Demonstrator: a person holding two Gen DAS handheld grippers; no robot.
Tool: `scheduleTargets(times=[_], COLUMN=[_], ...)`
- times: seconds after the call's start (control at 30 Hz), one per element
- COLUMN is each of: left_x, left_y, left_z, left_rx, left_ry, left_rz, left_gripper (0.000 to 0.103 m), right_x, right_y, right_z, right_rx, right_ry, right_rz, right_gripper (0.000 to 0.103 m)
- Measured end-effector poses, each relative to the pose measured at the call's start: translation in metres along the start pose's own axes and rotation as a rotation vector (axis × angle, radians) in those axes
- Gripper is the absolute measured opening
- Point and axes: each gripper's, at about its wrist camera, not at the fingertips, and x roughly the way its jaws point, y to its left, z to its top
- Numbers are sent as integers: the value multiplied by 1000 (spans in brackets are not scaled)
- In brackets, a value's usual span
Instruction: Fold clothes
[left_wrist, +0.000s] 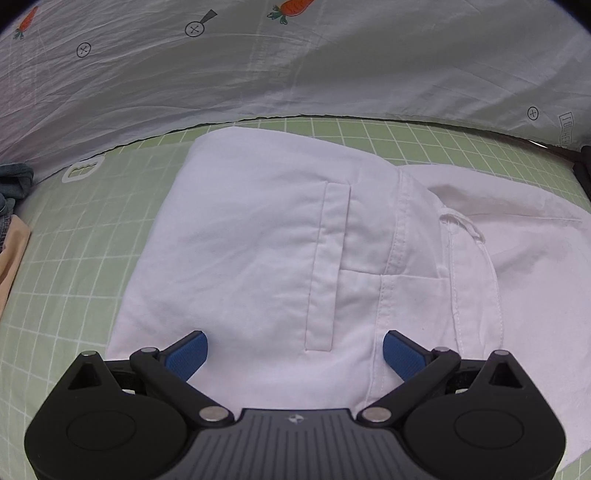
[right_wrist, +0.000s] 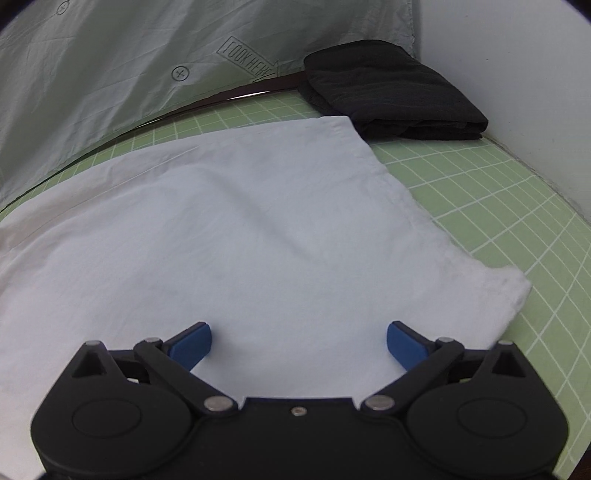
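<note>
A: Start with the left wrist view. What lies under the tongs?

B: A white garment (left_wrist: 280, 236), shorts or trousers by the look of it, spread on a green grid mat (left_wrist: 74, 236). One part is folded over so that a welt pocket (left_wrist: 328, 266) faces up, and a waistband seam runs beside it. A white drawstring (left_wrist: 476, 258) trails down the right part of the cloth.

A: And the left gripper (left_wrist: 295, 354)?

B: Its jaws stand wide apart, blue pads (left_wrist: 186, 354) on either side, just above the near part of the garment. Nothing is between them but flat cloth below; whether the pads touch the fabric I cannot tell.

A: Anything else there?

B: A pale sheet (left_wrist: 258, 66) printed with carrots and crossed circles hangs behind the mat. At the far left edge sit some denim cloth (left_wrist: 13, 184) and a beige piece (left_wrist: 11, 258). A small white tag-like thing (left_wrist: 83, 170) lies on the mat near the sheet.

A: Now the right wrist view.

B: The same white garment (right_wrist: 240, 236) fills the middle, its hemmed end lying flat towards the right on the green mat (right_wrist: 498, 206). The right gripper (right_wrist: 299, 345) is spread open over the near edge of the cloth, clamping nothing.

A: Beyond it?

B: A folded black garment (right_wrist: 391, 88) rests at the mat's far corner, touching the white one's far corner. A white wall (right_wrist: 517, 74) rises on the right, and the sheet (right_wrist: 129, 74) hangs behind.
</note>
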Motion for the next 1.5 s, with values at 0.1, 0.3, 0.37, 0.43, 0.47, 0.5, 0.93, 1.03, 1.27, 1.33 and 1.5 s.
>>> scheduleTargets(times=[0.1,0.3,0.37,0.43,0.47,0.5,0.93,1.03,1.27,1.33,1.5], left_x=[16,24,23,25,26,26,28,28,28,28,29], left_y=[-1,-2,-3,-5,-5,-5,-9,-9,-8,-6,-4], left_z=[9,5,3,3,4,5,1,1,-1,-1,-2], left_rx=[15,7,9,7,8,8,-7,-8,-9,-9,-9], left_ry=[36,26,16,19,24,29,21,24,13,8,5], left_rz=[11,5,10,16,17,18,41,40,35,32,21], left_gripper=[103,103,103,103,103,103,103,103,103,103,103], right_x=[18,44,52,59,63,67,61,53,44,41,15], right_y=[-18,-38,-47,-54,-58,-62,-46,-43,-20,-8,18], right_z=[15,45,54,60,63,66,58,55,55,56,65], right_rx=[36,-57,-59,-14,9,31,-61,-69,-90,-139,-209], right_ry=[-11,-27,-27,-21,-18,-15,-40,-56,-55,-57,-127], right_rz=[-55,-76,-58,-55,-54,-53,78,103,69,23,13], right_gripper=[103,103,103,103,103,103,92,63,19,18,17])
